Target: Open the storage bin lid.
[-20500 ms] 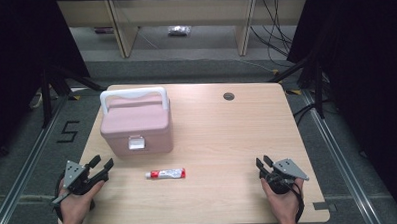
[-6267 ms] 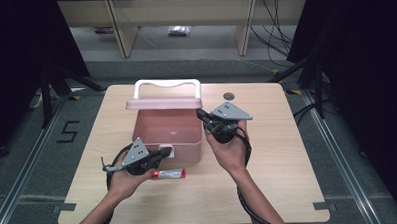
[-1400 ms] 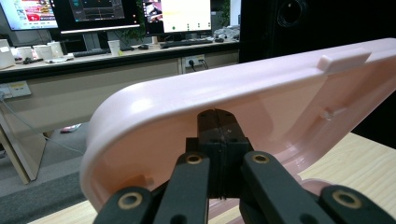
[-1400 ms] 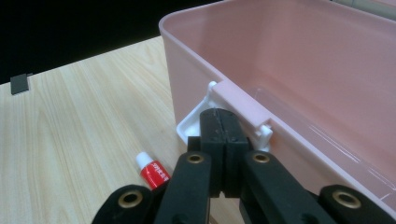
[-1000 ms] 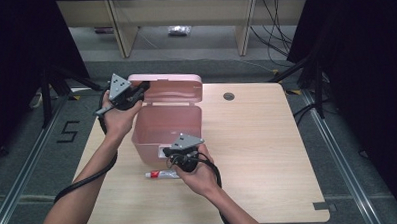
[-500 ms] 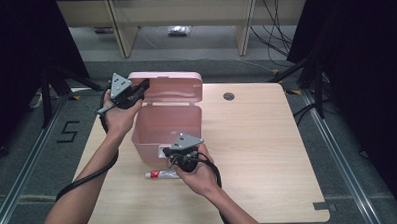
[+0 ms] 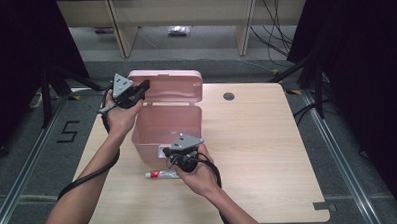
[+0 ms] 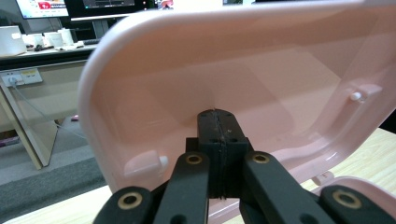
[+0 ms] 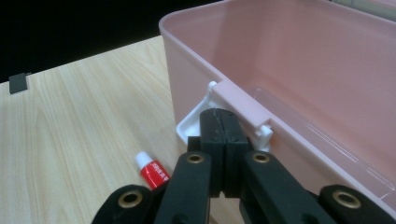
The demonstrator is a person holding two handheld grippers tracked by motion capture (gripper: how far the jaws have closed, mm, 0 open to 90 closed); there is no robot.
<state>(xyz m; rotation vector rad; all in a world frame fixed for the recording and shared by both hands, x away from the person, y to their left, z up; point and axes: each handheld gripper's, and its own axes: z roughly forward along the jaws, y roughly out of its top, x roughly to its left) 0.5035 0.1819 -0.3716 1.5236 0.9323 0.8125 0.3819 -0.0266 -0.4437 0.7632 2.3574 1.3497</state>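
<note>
I prop the box lid (image 7: 171,86) upright with my clenched left gripper (image 7: 136,91); my right gripper (image 7: 180,155), clenched empty, sits at the latch (image 9: 212,119). The tube (image 7: 161,174) lies on the worktop (image 7: 267,139) beside it; I should open wide before reaching.

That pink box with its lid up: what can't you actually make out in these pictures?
- Box floor: high view, hidden by its front wall.
- Tube print: too small; right gripper view, cut off behind the jaws.
- Latch: partly covered by the right gripper.
- Lid outside: left gripper view faces its inside.
</note>
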